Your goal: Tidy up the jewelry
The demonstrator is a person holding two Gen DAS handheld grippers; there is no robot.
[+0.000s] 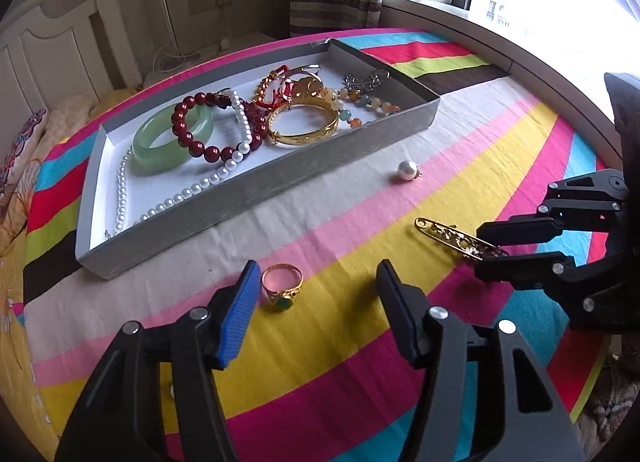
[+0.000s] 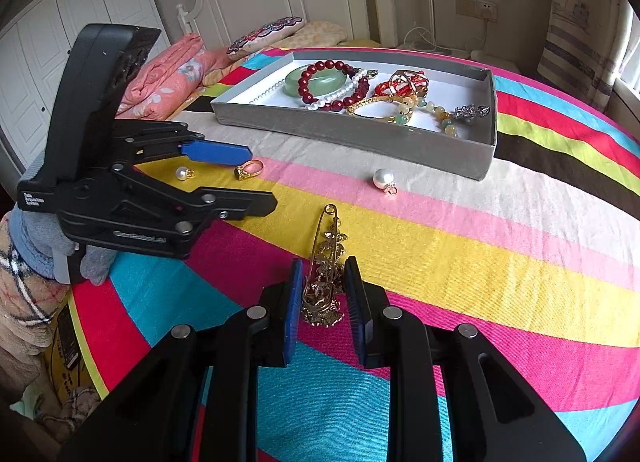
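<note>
Striped bedspread (image 2: 500, 262) beneath wide-open left gripper (image 1: 316, 294); right gripper (image 2: 322, 294) brackets brooch (image 2: 326, 262), jaws apart

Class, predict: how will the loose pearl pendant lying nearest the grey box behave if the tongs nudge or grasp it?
The pearl pendant looks round and glossy, so it probably rolls on the striped cloth and may slip from a pinch. Its small gold loop might stop a long roll. It looks light.
</note>
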